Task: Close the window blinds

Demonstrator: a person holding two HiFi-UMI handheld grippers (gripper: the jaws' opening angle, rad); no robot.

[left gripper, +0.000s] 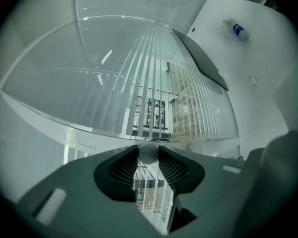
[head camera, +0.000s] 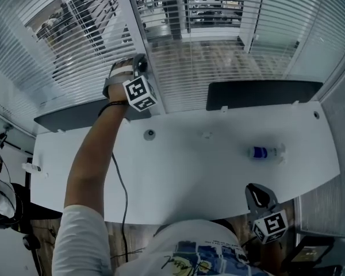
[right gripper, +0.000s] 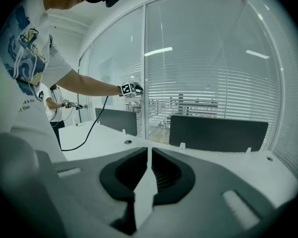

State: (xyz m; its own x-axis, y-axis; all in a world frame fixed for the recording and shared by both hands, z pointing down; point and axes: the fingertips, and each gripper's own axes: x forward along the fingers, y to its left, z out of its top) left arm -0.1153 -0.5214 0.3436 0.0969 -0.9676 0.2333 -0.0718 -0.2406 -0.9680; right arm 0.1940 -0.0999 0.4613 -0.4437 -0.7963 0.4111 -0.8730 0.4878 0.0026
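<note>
Turning the blinds point(head camera: 218, 79) flanking the window post point(head camera: 133, 16) shut needs a steady roll, with the left gripper point(left gripper: 148, 155) clamped squarely on the round knob point(left gripper: 148, 152) beside that post. The right gripper point(right gripper: 149, 152), jaws together, hangs well apart from it.

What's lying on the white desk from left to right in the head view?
black cable → round hole → small bottle with a blue label
</note>
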